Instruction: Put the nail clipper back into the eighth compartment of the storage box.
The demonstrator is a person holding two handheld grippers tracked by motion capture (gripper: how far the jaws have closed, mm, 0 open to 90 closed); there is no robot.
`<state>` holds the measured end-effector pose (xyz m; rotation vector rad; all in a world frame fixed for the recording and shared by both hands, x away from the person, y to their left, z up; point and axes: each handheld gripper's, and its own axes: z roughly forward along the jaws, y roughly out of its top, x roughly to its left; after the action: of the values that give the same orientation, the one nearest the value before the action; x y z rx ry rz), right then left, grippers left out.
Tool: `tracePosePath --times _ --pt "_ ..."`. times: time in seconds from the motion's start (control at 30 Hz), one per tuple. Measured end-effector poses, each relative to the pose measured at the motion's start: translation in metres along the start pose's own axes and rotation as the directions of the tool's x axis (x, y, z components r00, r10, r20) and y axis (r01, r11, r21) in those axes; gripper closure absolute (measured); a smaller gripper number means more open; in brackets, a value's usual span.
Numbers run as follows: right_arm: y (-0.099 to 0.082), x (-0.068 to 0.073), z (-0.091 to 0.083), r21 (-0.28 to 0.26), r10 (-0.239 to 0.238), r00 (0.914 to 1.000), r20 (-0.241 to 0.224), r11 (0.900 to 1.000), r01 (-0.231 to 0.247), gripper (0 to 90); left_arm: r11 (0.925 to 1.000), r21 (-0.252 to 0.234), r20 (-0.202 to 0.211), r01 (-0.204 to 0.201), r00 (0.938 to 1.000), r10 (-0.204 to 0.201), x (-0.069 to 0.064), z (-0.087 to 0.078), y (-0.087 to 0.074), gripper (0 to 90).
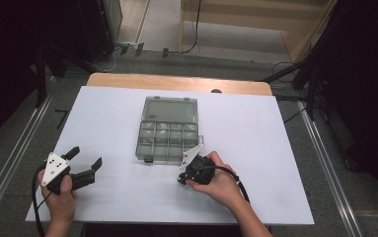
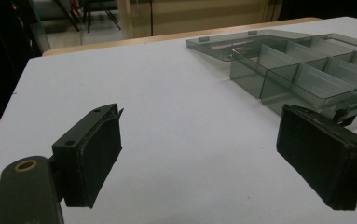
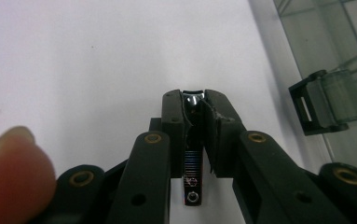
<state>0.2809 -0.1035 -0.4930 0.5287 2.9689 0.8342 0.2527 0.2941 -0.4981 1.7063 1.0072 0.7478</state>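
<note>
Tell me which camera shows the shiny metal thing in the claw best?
The right gripper view: the small metal clipper sits pinched between the right claw pads. The high view hides it under that hand.

a white sheet (image 1: 255, 148) covers the table (image 1: 176, 81) almost wholly — only a strip of bare wooden top shows along the far edge. directly on the sheet, a little left of centre, lies a smoky clear plastic compartment box (image 1: 168, 140), its lid (image 1: 170, 109) swung open flat toward the far side. the box's near edge carries a small black latch (image 1: 148, 159) — the compartments look empty.
</note>
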Motion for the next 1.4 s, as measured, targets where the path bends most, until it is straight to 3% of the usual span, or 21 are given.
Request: tracePosePath --times 0.5,1.4 --pt "-0.001 -0.005 -0.011 -0.067 0.014 0.9999 0.005 0.9977 -0.013 81.3 1.0000 0.000 0.000 0.001 1.0000 -0.001 0.000 0.000 0.000 13.3" --pt "0.005 -0.011 -0.031 -0.122 0.039 0.9993 -0.002 0.9918 -0.039 81.4 1.0000 -0.004 0.000 0.005 1.0000 -0.005 0.000 -0.001 0.000 13.2"
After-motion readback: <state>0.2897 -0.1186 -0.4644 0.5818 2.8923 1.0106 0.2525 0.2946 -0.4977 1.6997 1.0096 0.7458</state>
